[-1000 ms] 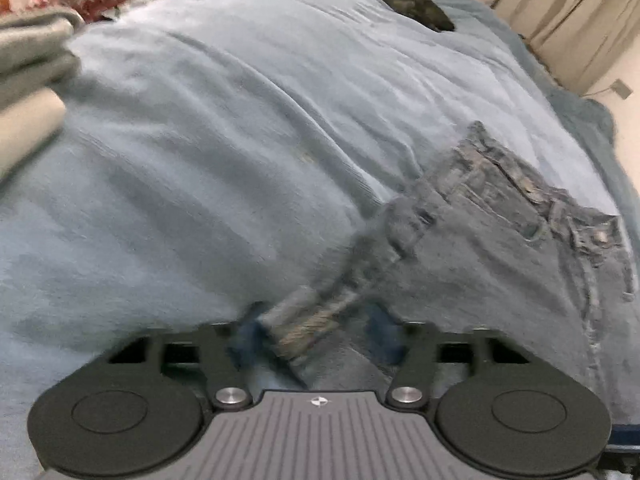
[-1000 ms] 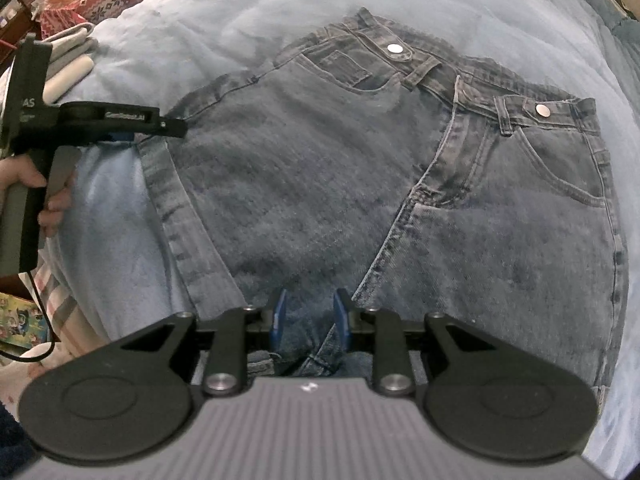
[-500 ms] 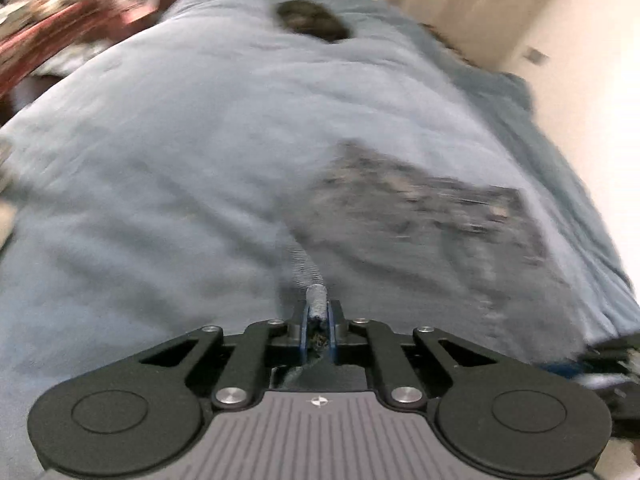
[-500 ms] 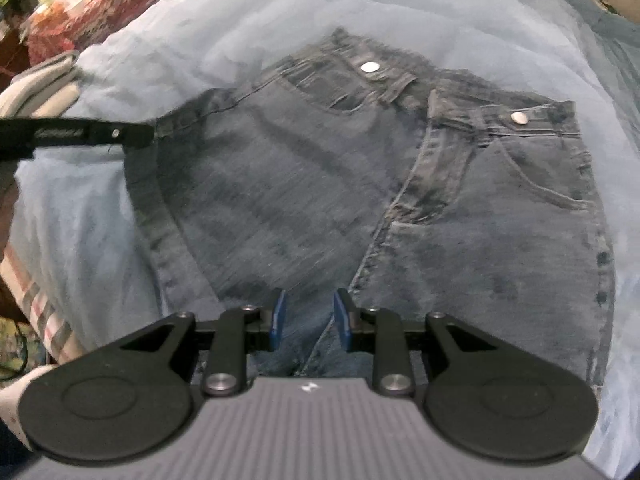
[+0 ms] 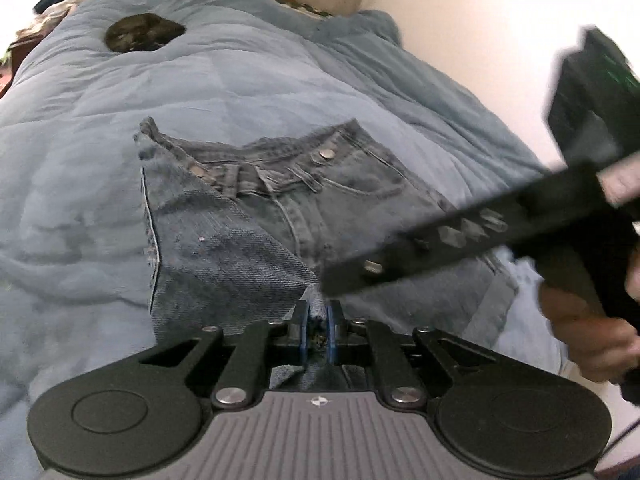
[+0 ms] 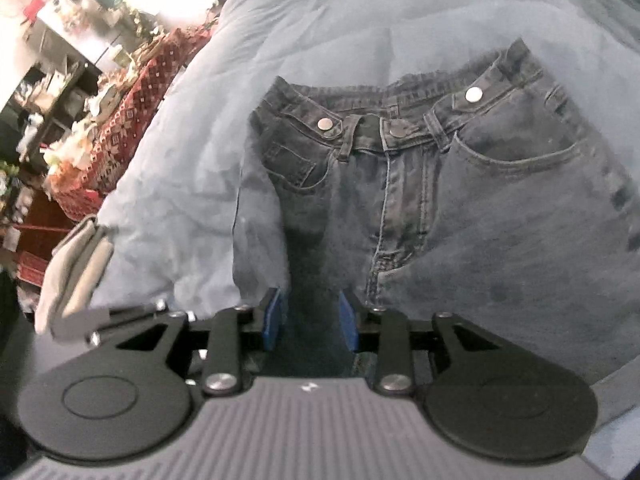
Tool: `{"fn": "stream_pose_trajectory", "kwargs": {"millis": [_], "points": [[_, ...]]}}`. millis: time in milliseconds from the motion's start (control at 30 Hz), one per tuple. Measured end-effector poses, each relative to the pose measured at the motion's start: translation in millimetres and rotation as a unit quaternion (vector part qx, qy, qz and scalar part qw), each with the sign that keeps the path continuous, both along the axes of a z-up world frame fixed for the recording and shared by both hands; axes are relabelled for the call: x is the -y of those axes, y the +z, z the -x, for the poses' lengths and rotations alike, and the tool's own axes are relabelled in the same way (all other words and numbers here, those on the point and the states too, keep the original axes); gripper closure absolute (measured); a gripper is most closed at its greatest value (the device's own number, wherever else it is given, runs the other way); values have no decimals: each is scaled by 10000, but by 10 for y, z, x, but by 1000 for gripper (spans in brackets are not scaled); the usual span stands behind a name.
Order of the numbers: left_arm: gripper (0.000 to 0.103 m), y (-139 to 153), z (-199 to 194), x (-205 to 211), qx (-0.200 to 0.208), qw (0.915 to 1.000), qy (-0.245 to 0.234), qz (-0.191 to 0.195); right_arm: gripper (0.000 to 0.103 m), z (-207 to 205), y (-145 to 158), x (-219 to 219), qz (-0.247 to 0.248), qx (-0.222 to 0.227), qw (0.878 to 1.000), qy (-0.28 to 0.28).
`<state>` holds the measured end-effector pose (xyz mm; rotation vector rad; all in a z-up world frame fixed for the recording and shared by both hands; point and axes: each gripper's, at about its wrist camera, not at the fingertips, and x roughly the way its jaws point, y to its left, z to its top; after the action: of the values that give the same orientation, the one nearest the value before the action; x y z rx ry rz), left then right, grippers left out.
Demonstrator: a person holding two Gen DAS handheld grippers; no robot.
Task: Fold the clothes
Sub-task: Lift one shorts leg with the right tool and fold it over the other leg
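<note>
Dark denim shorts [image 5: 360, 200] [image 6: 500, 220] lie waistband-far on a blue duvet [image 5: 200, 88]. My left gripper [image 5: 318, 320] is shut on a leg hem, held up off the bed. That leg is folded over so its paler inside [image 5: 224, 256] shows. My right gripper [image 6: 310, 320] sits low over the crotch, its jaws opening. A dark fold of denim lies between the blue pads [image 6: 274, 320], which do not visibly press it. In the left wrist view the right gripper's finger [image 5: 460, 236] crosses above the shorts, held by a hand [image 5: 584, 332].
A small dark item [image 5: 144, 32] lies far up the duvet. Folded grey clothes [image 6: 76, 264] sit at the bed's left edge. Beyond them is a red patterned cloth [image 6: 132, 120] with clutter. A pale wall [image 5: 480, 20] runs along the bed's right side.
The left gripper closed on the leg hem, then rose and carried it over the shorts towards the right gripper. The right gripper swung to face the waistband and its jaws widened a little.
</note>
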<state>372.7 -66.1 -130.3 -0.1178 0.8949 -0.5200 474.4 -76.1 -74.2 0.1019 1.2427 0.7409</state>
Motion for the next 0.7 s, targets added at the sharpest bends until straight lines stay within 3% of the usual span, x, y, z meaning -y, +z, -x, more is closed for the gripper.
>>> {"fn": "stream_pose_trajectory", "kwargs": {"millis": [100, 200, 267, 367, 500, 700], "points": [[94, 16, 80, 66, 47, 9997, -233, -72, 67, -11, -102, -68, -7, -169, 9998, 87], [94, 40, 147, 136, 81, 9991, -411, -87, 77, 20, -226, -136, 35, -421, 9989, 184], [94, 43, 188, 170, 104, 9986, -492, -138, 96, 79, -248, -136, 134, -310, 9993, 155], [91, 59, 244, 188, 127, 9977, -652, -165, 98, 194, -181, -113, 326, 61, 9992, 217], [75, 132, 236, 128, -155, 9971, -750, -4, 98, 249, -10, 37, 629, 506, 9966, 180], [72, 309, 195, -42, -83, 9971, -719, -221, 99, 112, 392, 685, 1185, 979, 9877, -296]]}}
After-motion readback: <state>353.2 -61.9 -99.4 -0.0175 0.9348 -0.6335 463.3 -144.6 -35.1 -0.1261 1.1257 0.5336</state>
